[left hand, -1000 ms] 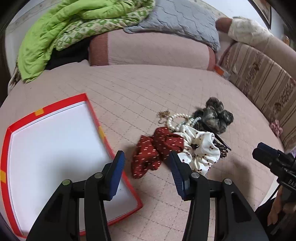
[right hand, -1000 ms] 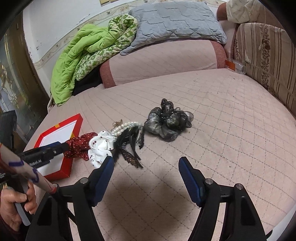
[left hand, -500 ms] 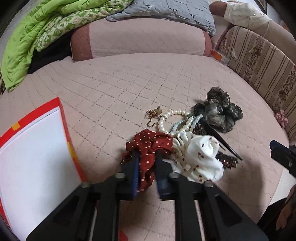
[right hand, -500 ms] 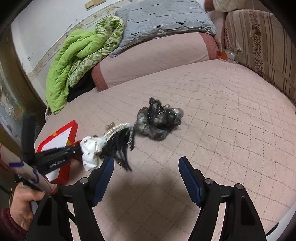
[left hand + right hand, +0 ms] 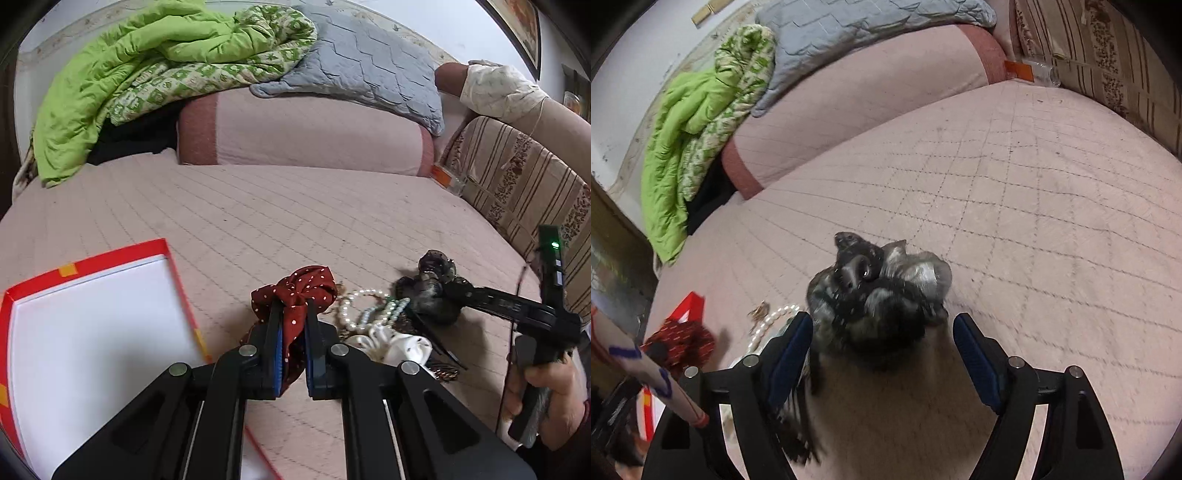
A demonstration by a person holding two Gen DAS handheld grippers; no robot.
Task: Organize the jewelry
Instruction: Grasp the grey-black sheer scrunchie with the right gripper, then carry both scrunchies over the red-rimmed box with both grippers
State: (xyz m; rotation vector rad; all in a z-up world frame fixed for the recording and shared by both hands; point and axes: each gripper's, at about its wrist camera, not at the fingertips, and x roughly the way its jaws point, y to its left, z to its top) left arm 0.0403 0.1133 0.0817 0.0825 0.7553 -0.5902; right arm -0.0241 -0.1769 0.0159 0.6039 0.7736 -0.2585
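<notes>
Left gripper (image 5: 292, 325) clamped on red dotted scrunchie (image 5: 295, 291); right gripper (image 5: 882, 339) spread wide around dark scrunchie (image 5: 879, 291), pearls (image 5: 772, 321) at nine o'clock.

Home bedroom: quilted bed (image 5: 295, 206), pillow (image 5: 362, 62)

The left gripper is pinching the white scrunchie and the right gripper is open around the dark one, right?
Not quite. The left gripper is pinching the red polka-dot scrunchie, as the left wrist view shows; the white scrunchie lies on the bed. The right gripper is indeed open around the dark scrunchie.
</notes>
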